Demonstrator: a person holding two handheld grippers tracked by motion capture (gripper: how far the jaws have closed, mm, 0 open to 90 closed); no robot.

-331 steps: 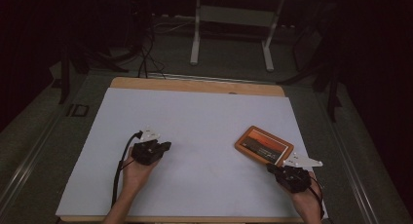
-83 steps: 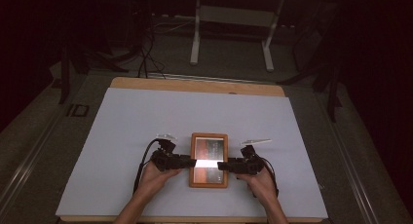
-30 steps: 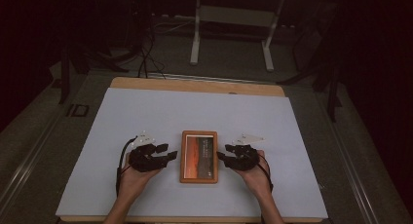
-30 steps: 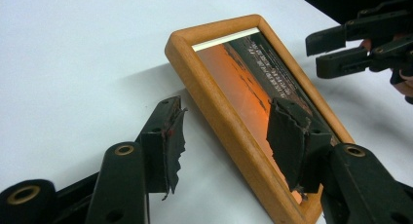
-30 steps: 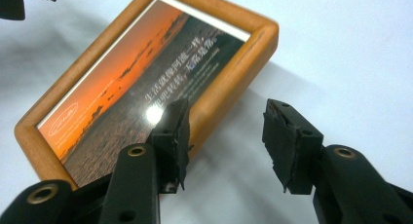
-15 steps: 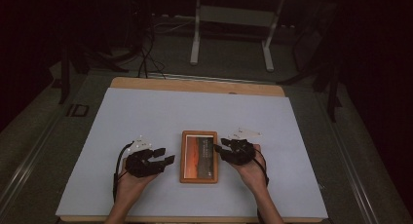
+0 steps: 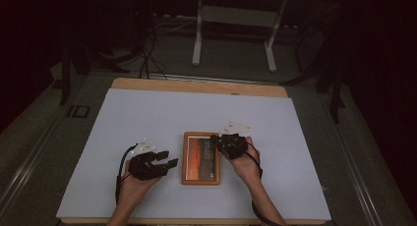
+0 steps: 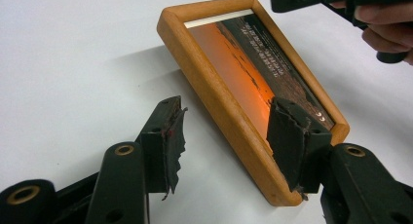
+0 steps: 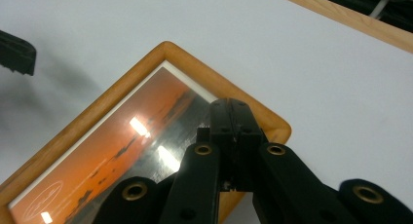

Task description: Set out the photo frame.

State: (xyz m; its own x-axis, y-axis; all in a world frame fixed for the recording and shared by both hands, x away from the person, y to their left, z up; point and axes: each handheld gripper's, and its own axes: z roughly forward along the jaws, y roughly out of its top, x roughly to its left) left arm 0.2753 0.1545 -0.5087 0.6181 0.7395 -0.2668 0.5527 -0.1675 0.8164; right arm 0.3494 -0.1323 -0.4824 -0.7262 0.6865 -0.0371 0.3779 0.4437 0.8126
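Note:
A wooden picture frame (image 7: pixel 200 158) with an orange sunset print lies flat on the white table cover. My left gripper (image 7: pixel 168 158) rests just left of it, open. In the left gripper view (image 8: pixel 226 107) the jaws straddle the near long rail of the frame (image 8: pixel 234 63), and the right fingertip (image 8: pixel 287 131) hovers over the print near a corner. My right gripper (image 7: pixel 214 138) is shut and sits over the frame's far right corner. In the right gripper view (image 9: pixel 233 107) its closed tips lie above the glass of the frame (image 9: pixel 112 136), with nothing between them.
The white cover (image 7: pixel 196 108) spreads over a wooden table, whose edge (image 7: pixel 196 86) shows at the back. A metal stand (image 7: pixel 231 34) and cables (image 7: pixel 147 59) are on the dark floor beyond. The right gripper (image 8: pixel 341 0) shows at the top of the left gripper view.
The right gripper has moved forward and left, from beside the frame to over its far right corner. The left gripper has stayed beside the frame's left rail. The frame has not moved in the last second.

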